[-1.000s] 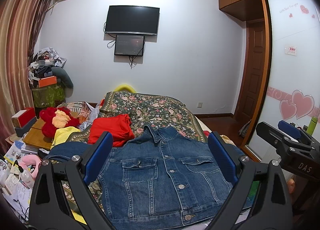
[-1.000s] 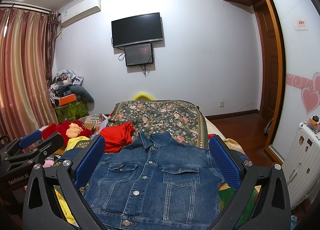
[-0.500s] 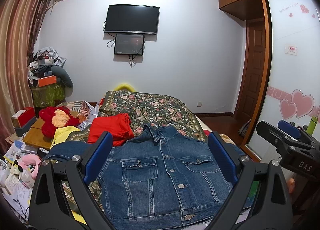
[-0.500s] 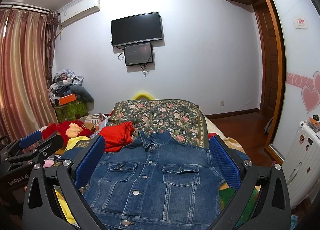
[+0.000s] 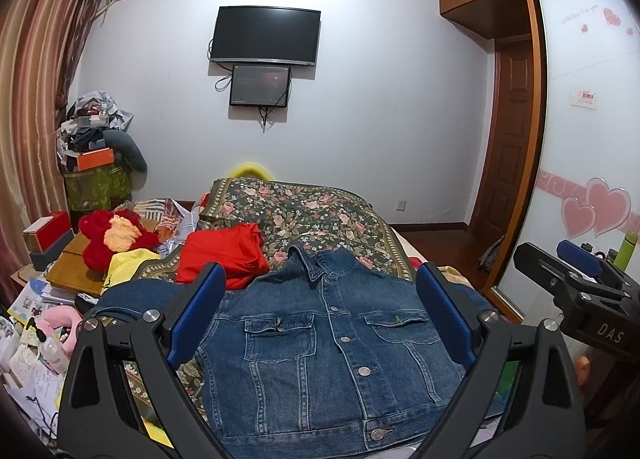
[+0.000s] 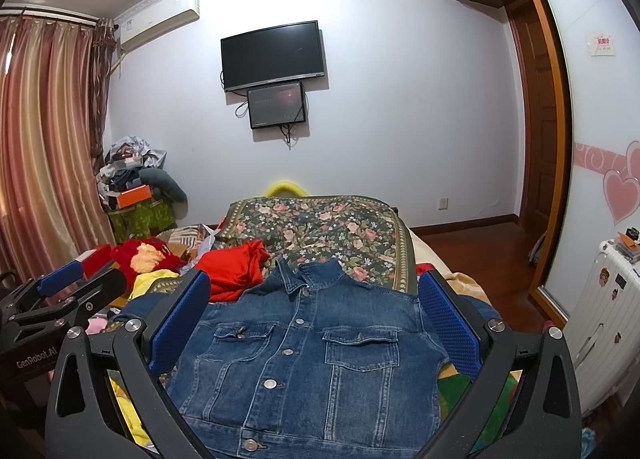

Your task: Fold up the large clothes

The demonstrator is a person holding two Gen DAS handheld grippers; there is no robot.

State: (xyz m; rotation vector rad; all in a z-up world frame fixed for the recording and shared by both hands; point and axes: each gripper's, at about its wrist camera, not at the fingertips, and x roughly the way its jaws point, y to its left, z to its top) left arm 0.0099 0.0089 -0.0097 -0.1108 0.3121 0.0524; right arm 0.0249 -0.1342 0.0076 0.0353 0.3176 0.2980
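Observation:
A blue denim jacket [image 5: 328, 343] lies spread flat, front up and buttoned, on the bed; it also shows in the right wrist view [image 6: 308, 359]. My left gripper [image 5: 320, 315] is open and empty, held above the jacket's chest. My right gripper [image 6: 314, 313] is open and empty, also above the jacket. The right gripper shows at the right edge of the left wrist view [image 5: 576, 291], and the left gripper at the left edge of the right wrist view [image 6: 68, 295]. The jacket's left sleeve [image 5: 132, 297] trails off to the left.
A floral bedspread [image 5: 304, 219] covers the bed behind the jacket. A red garment [image 5: 224, 255] lies by the collar. A red plush toy [image 5: 116, 235], boxes and clutter fill the left side. A wardrobe door [image 5: 580, 159] and white suitcase [image 6: 600, 335] stand right.

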